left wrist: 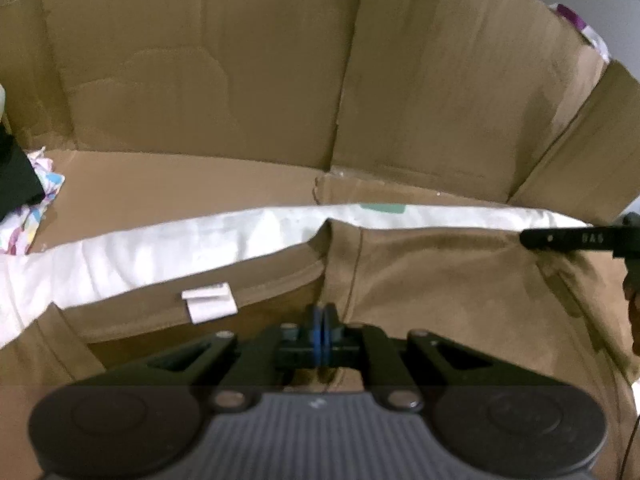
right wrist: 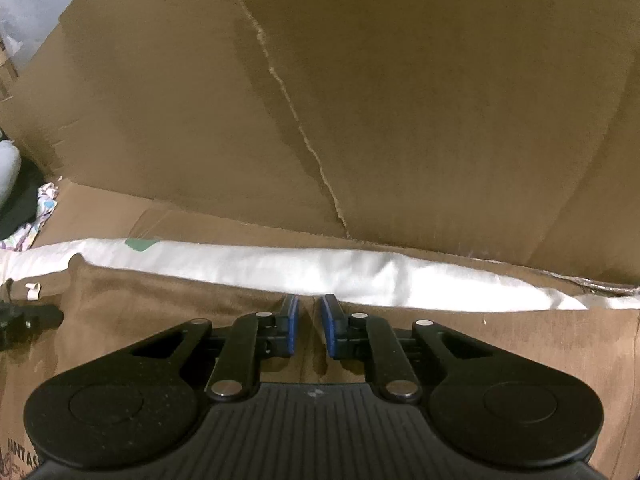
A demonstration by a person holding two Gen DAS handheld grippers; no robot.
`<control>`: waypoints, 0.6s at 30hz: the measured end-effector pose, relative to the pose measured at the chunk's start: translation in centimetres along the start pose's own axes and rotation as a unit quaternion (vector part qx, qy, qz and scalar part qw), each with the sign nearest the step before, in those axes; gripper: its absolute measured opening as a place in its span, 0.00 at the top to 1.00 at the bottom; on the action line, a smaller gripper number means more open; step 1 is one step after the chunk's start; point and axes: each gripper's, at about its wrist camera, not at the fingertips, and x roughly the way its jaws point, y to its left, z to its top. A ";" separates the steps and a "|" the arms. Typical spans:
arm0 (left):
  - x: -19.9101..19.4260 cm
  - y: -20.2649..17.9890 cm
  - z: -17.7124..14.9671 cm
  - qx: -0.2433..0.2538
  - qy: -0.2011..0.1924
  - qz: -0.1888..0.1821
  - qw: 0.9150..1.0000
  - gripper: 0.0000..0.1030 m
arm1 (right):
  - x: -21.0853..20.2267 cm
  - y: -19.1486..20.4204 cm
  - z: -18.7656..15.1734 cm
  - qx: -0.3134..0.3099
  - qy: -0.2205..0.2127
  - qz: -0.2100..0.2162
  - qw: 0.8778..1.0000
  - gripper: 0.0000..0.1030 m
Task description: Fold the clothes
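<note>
Cardboard [left wrist: 200, 80]: large flattened brown sheets form the back wall and floor of the work area in both views; a torn seam runs diagonally in the right wrist view.
Brown garment [right wrist: 160, 300]: the task's item, spread flat on the cardboard floor directly beneath both grippers.
White cloth [right wrist: 360, 276]: long strip lying along the far edge of the brown garment, with a small green patch.
Patterned fabric [left wrist: 36, 200]: crumpled at the left edge, beside a dark object; contents indistinct.
Left gripper [left wrist: 322, 332]: blue pads clenched together over the brown garment near its seam; whether cloth is pinched between them cannot be told.
Right gripper [right wrist: 309, 324]: pads part-way apart, a narrow gap between them, with brown cloth below.
White tag [left wrist: 210, 302]: seen clearly in the left wrist view only; writing illegible.
Writing: "FANTAS" partly readable at the lower left corner of the right wrist view.
</note>
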 end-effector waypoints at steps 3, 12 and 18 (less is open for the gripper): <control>0.0 -0.3 0.5 0.002 0.006 0.011 1.000 0.93 | 0.3 0.1 0.4 0.008 0.001 -0.008 1.000 0.84; -2.6 -1.7 2.8 0.022 -0.046 0.019 0.999 0.85 | -2.6 -3.7 0.6 0.103 -0.027 0.027 0.994 0.82; -1.2 -3.8 3.9 0.043 -0.042 0.003 0.998 0.85 | -5.6 -6.2 -1.3 0.090 -0.038 -0.008 0.995 0.82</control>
